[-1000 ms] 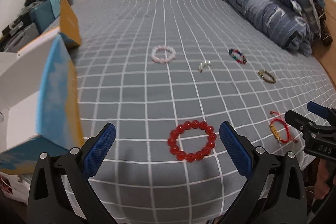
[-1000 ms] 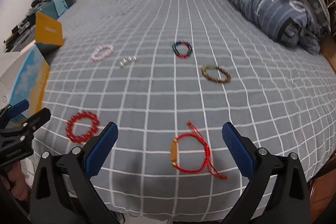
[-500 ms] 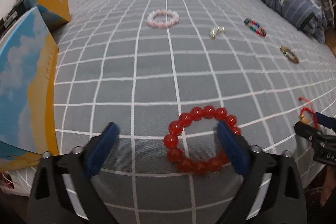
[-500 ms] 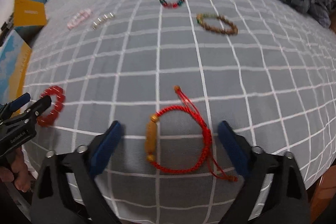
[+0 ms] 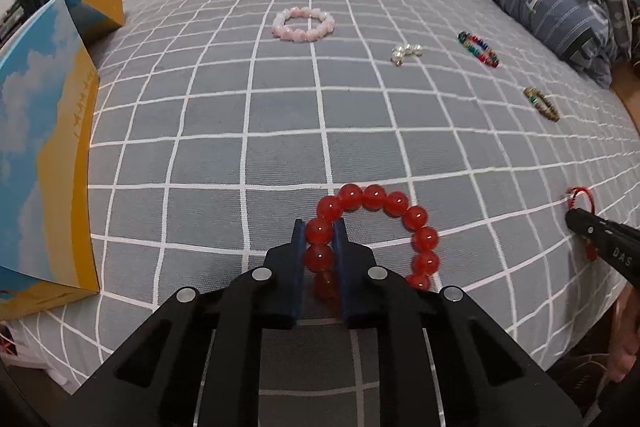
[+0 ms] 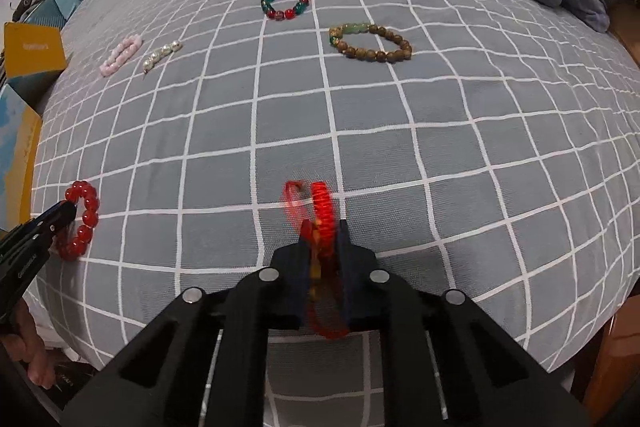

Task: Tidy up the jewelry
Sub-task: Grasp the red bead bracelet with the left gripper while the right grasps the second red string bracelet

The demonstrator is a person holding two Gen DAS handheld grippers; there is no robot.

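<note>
The red bead bracelet (image 5: pixel 374 235) lies at the bed's (image 5: pixel 280 131) near edge, pinched by the left gripper (image 5: pixel 320 239). The right gripper (image 6: pixel 324 243) clamps the red cord bracelet (image 6: pixel 320 219) (blurred). Four more bracelets lie farther back.

- Red bead bracelet (image 5: pixel 376 231): lower centre, flat on bed, left side pinched.
- Red cord bracelet (image 6: pixel 322 227): lower centre, squeezed upright.
- Pink (image 5: pixel 303 24), pearl (image 5: pixel 406 52), multicolour (image 6: pixel 285 3), brown (image 6: pixel 370 43) pieces: upper frame, lying loose.

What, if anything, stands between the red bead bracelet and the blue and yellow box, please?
Nothing visible: only bare bedspread lies between the red bead bracelet, gripped by the left gripper, and the blue and yellow box.
</note>
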